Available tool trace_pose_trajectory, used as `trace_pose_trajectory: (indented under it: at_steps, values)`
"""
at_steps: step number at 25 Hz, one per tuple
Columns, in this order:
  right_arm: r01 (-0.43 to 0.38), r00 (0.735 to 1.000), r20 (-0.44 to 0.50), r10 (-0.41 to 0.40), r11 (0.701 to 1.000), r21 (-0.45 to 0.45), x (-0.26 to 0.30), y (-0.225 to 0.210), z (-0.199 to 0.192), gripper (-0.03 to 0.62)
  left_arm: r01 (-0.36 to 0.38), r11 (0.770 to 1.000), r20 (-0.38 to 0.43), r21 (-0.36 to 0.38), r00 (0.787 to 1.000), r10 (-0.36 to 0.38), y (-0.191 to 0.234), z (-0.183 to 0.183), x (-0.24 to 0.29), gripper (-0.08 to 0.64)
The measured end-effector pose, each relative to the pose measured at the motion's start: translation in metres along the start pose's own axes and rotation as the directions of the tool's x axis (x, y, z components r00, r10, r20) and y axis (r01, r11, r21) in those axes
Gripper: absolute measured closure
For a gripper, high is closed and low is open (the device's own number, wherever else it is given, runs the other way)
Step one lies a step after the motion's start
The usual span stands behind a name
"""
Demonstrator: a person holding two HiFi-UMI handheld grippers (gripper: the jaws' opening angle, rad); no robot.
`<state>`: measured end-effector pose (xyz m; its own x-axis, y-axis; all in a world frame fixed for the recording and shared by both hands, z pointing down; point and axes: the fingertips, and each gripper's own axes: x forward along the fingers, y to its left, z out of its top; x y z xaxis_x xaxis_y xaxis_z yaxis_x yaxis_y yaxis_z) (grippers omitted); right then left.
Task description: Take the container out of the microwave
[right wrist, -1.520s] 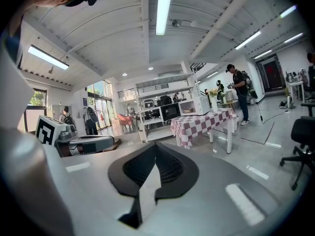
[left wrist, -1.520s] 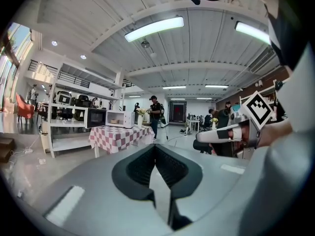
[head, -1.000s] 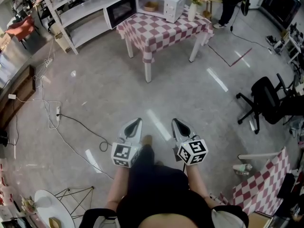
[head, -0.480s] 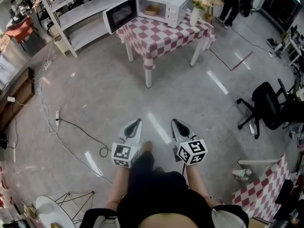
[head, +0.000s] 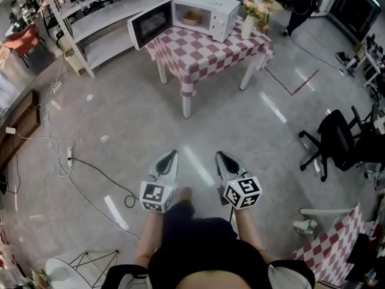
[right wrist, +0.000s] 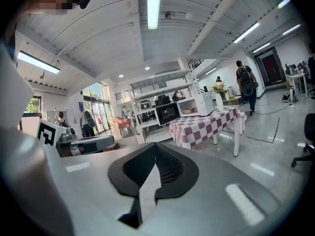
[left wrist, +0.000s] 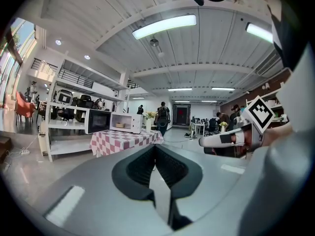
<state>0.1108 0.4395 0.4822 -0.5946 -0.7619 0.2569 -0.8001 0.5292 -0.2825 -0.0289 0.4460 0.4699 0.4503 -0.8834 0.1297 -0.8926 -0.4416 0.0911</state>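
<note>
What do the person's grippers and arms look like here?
The left gripper and right gripper are pale grey tapered shells with black ribbed pads, each carrying a white cube with black square markers. Pale sleeves end above bare forearms.

Head view: high, steep down. Gripper views: low, level. All share distant microwave, checkered table.

Bright ceiling tubes, floor glare, fisheye edges

Checkered table: open microwave, flower vase on top.
</note>
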Motion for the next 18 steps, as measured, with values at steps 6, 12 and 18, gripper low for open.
trace_pose_trajectory:
  at_steps: [6, 12, 18]
  values:
    - [0.008, 1.000, -0.008, -0.008, 1.000, 0.000, 0.020, -0.008, 0.006, 0.592, 0.013, 1.000, 0.003, -0.004, 1.000, -0.013, 0.016, 0.006, 0.022, 0.552]
    - [0.020, 1.000, -0.009, -0.019, 1.000, 0.003, 0.036, -0.015, 0.014, 0.591, 0.037, 0.999, 0.010, -0.015, 0.999, -0.037, 0.025, 0.013, 0.039, 0.552]
    - [0.031, 0.999, -0.013, -0.031, 1.000, 0.006, 0.053, -0.018, 0.017, 0.592, 0.045, 0.999, 0.005, -0.022, 0.999, -0.045, 0.041, 0.013, 0.050, 0.552]
